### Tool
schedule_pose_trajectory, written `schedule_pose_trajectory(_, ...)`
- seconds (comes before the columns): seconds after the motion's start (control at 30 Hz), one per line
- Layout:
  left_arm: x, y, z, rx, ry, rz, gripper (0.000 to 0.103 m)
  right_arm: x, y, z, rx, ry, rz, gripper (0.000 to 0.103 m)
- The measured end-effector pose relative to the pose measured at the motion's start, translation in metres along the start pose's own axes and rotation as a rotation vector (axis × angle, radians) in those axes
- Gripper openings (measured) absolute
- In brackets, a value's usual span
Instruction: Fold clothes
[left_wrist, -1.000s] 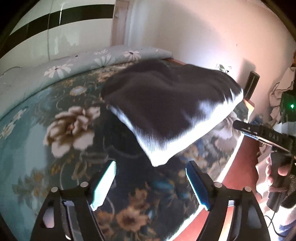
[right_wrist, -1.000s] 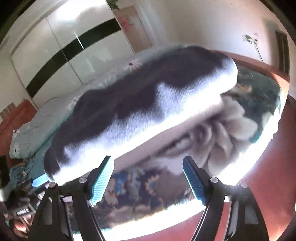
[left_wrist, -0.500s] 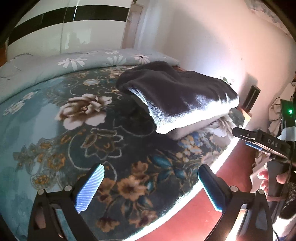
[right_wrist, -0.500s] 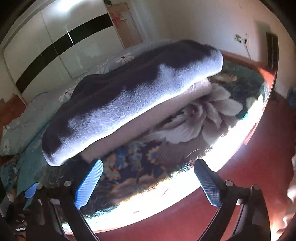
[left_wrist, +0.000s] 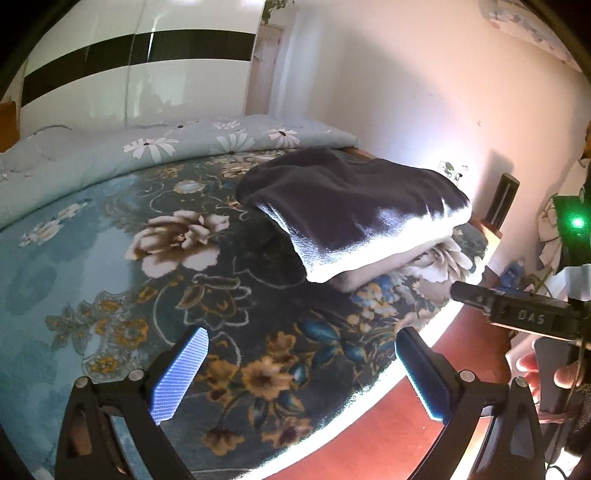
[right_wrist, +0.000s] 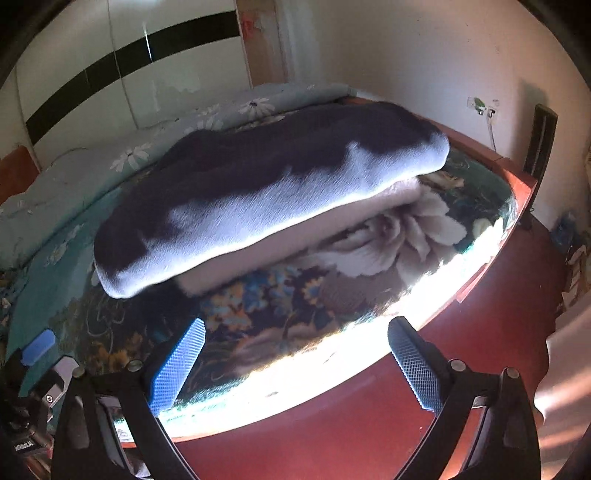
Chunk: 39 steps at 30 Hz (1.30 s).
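Both the left claw (left_wrist: 301, 373) and right claw (right_wrist: 295, 363) are hanging spread apart and empty. The dark garment (left_wrist: 354, 206) is lying folded atop a pale one (right_wrist: 295, 236) near the bed (left_wrist: 110, 258) edge, where a careless nudge could be toppling the stack floorward.

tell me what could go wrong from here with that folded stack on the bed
1. The dark folded garment overhangs the lighter folded piece beneath it, so the stack might slump if nudged.
2. The stack sits near the bright edge of the floral blanket, above the red floor; a push could tip it off.
3. Both the left tongs and right tongs are open and empty, clear of the fabric; a careless re-approach could snag the pile.
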<state>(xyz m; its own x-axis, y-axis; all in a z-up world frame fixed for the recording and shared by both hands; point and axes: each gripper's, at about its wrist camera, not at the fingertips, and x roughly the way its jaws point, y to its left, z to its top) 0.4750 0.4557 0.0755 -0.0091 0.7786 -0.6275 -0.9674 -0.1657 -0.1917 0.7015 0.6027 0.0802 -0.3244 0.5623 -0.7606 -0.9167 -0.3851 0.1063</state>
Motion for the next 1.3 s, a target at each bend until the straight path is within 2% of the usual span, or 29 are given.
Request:
schedule_pose_trajectory(0.17, 0.002, -0.006, -0.005, 0.026, 0.004, -0.004, 0.103, 0.01, 0.01, -0.005, 0.009, 0.031, 0.002, 0.1)
schedule_pose_trajectory(0.3, 0.003, -0.01, -0.011, 0.05, 0.009, 0.03, 0.103, 0.017, 0.014, -0.011, 0.004, 0.057, -0.024, 0.1)
schedule_pose_trajectory(0.47, 0.005, -0.011, -0.018, 0.064, 0.017, 0.038, 0.103, 0.022, 0.014, -0.022, 0.011, 0.086, -0.039, 0.1)
schedule_pose_trajectory(0.87, 0.006, -0.007, -0.029, 0.063, 0.025, 0.061, 0.103, 0.029, 0.018, -0.029, 0.009, 0.101, -0.064, 0.1)
schedule_pose_trajectory(1.3, 0.007, -0.001, -0.033, 0.054, 0.037, 0.07, 0.103, 0.034, 0.031, -0.032, -0.017, 0.116, -0.049, 0.1)
